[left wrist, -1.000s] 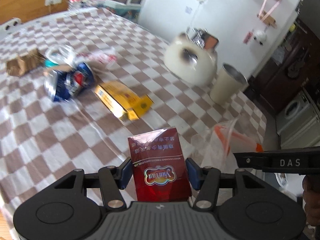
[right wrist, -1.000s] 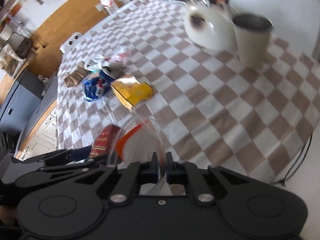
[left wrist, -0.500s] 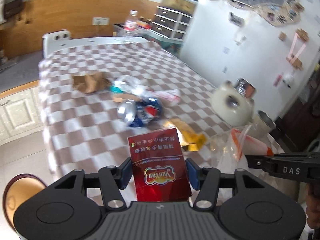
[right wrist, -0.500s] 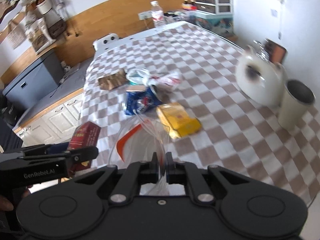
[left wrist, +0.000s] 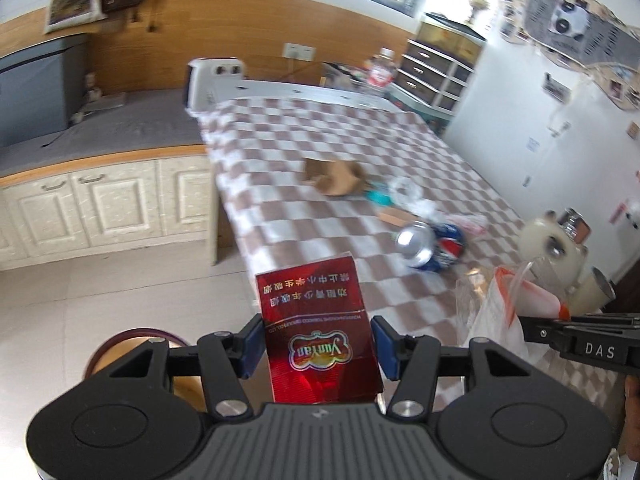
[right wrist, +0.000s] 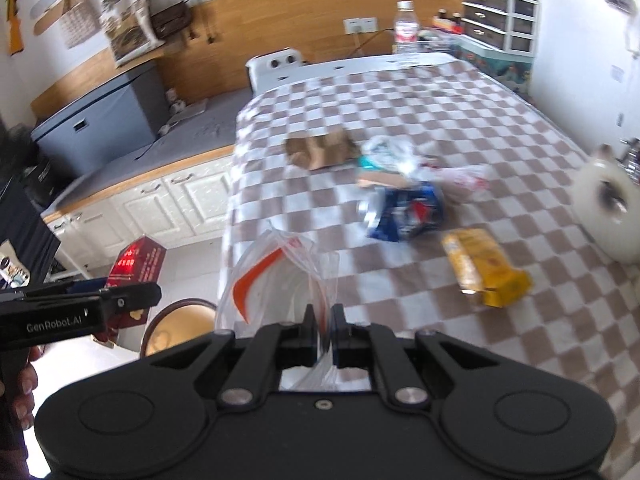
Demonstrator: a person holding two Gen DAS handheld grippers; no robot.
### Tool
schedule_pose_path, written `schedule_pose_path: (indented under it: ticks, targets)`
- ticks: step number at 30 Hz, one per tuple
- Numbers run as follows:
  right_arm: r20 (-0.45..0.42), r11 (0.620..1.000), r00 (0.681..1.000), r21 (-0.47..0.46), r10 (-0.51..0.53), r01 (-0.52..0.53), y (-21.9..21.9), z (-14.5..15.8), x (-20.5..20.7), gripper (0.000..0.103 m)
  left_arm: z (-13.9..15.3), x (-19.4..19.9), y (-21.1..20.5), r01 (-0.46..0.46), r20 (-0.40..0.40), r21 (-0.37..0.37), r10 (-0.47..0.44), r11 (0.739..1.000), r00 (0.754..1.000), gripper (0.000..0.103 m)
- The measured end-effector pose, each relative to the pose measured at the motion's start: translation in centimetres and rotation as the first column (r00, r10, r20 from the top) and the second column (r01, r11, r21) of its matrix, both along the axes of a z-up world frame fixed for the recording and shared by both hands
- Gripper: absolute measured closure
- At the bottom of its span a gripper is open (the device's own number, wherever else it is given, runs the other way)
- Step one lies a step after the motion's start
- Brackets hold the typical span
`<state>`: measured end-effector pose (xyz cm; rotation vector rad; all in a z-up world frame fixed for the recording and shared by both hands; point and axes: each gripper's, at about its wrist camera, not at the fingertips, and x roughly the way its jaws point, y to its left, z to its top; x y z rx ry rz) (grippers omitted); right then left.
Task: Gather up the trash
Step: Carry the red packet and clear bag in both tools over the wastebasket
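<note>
My left gripper [left wrist: 316, 344] is shut on a red cigarette pack [left wrist: 316, 320], held upright past the table's near edge over the floor. My right gripper [right wrist: 322, 326] is shut on the rim of a clear plastic bag [right wrist: 280, 276] with an orange stripe, which hangs open beside the pack [right wrist: 136, 264]. Left on the checked tablecloth [right wrist: 440, 100] are a crushed blue can [right wrist: 404, 212], a yellow carton [right wrist: 484, 268], a brown crumpled bag [right wrist: 320, 148] and clear plastic wrappers [right wrist: 392, 152]. In the left wrist view the bag [left wrist: 504, 308] and the right gripper's finger [left wrist: 580, 336] show at right.
A white teapot [right wrist: 608, 208] and a metal cup [left wrist: 596, 288] stand at the table's right end. A water bottle [right wrist: 406, 28] stands at the far edge. A round brown stool [right wrist: 180, 320] sits on the tiled floor below. White cabinets [left wrist: 100, 204] line the left.
Both grippers have swung left and back from over the table to its near edge, carrying the red pack and the bag. The floor and stool have come into view.
</note>
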<state>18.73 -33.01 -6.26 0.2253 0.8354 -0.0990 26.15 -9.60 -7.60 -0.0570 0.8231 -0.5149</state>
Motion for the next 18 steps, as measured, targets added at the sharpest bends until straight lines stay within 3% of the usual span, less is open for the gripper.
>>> schedule_pose_path:
  ticks: [18]
  targets:
    - [-0.053,0.991,0.99,0.009,0.132,-0.131,13.1,-2.4,8.8,0.097,-3.0,5.7,14.1,-0.182,-0.063,0.039,0.184,0.982,0.981,0.047]
